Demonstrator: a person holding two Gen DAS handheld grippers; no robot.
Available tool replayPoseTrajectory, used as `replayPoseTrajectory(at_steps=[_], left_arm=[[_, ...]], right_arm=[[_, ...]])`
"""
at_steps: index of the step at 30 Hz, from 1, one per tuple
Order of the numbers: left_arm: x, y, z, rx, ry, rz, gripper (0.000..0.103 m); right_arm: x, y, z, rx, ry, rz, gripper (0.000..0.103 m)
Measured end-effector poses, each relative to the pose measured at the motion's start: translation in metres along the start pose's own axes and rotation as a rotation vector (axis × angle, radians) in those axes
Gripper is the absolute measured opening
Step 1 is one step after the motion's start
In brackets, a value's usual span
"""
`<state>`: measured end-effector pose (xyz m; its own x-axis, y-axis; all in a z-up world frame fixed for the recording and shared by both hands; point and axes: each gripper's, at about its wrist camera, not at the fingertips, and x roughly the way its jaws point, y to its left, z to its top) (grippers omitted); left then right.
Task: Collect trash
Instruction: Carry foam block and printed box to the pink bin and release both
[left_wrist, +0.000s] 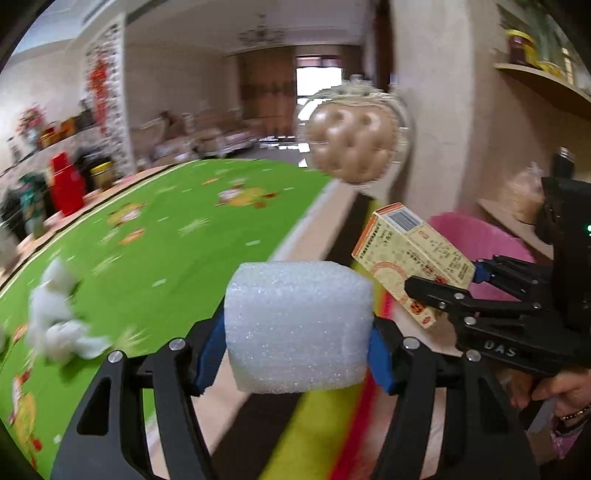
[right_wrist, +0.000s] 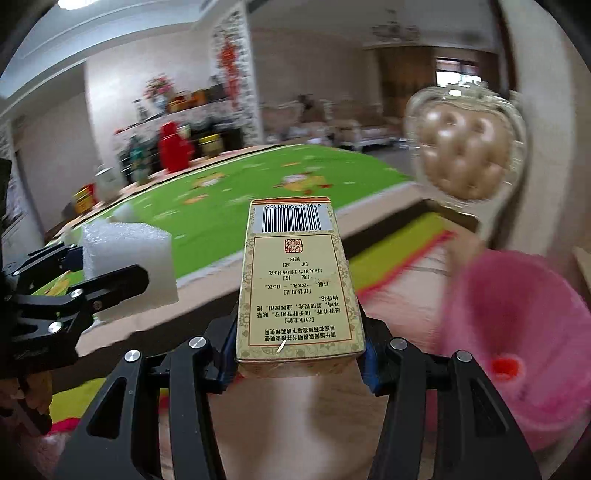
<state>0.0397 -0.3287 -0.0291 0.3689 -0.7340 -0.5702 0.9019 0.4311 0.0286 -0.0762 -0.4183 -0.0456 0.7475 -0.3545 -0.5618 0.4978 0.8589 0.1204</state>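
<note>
My left gripper (left_wrist: 297, 341) is shut on a white foam block (left_wrist: 297, 325), held in the air beside the table edge; the block also shows at the left of the right wrist view (right_wrist: 127, 258). My right gripper (right_wrist: 299, 352) is shut on a beige cardboard medicine box (right_wrist: 299, 291) with a barcode on its end; the same box shows at the right of the left wrist view (left_wrist: 410, 258). A pink bin (right_wrist: 517, 332) stands open low on the right, close to the box; it also shows in the left wrist view (left_wrist: 476, 236). Crumpled white paper (left_wrist: 61, 317) lies on the green tablecloth (left_wrist: 177, 240).
A chair with a round tufted back (left_wrist: 351, 142) stands beyond the bin, also seen in the right wrist view (right_wrist: 463, 155). A red box (right_wrist: 173, 147), jars and bottles stand at the table's far left edge. A wooden shelf (left_wrist: 543, 85) with jars is on the right wall.
</note>
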Motion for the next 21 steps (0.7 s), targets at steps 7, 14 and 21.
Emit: replayPoseTrajectory(at_steps=[7, 14, 21], left_arm=[[0.030, -0.076, 0.029, 0.071, -0.011, -0.178, 0.063], [0.073, -0.149, 0.055, 0.104, 0.024, -0.320, 0.063], [0.109, -0.191, 0.074, 0.089, 0.056, -0.397, 0.064]], right_arm=[[-0.034, -0.080, -0.005, 0.107, -0.044, -0.187, 0.051], [-0.050, -0.153, -0.020, 0.209, -0.054, -0.326, 0.051], [-0.057, -0.196, -0.027, 0.243, -0.051, -0.376, 0.051]])
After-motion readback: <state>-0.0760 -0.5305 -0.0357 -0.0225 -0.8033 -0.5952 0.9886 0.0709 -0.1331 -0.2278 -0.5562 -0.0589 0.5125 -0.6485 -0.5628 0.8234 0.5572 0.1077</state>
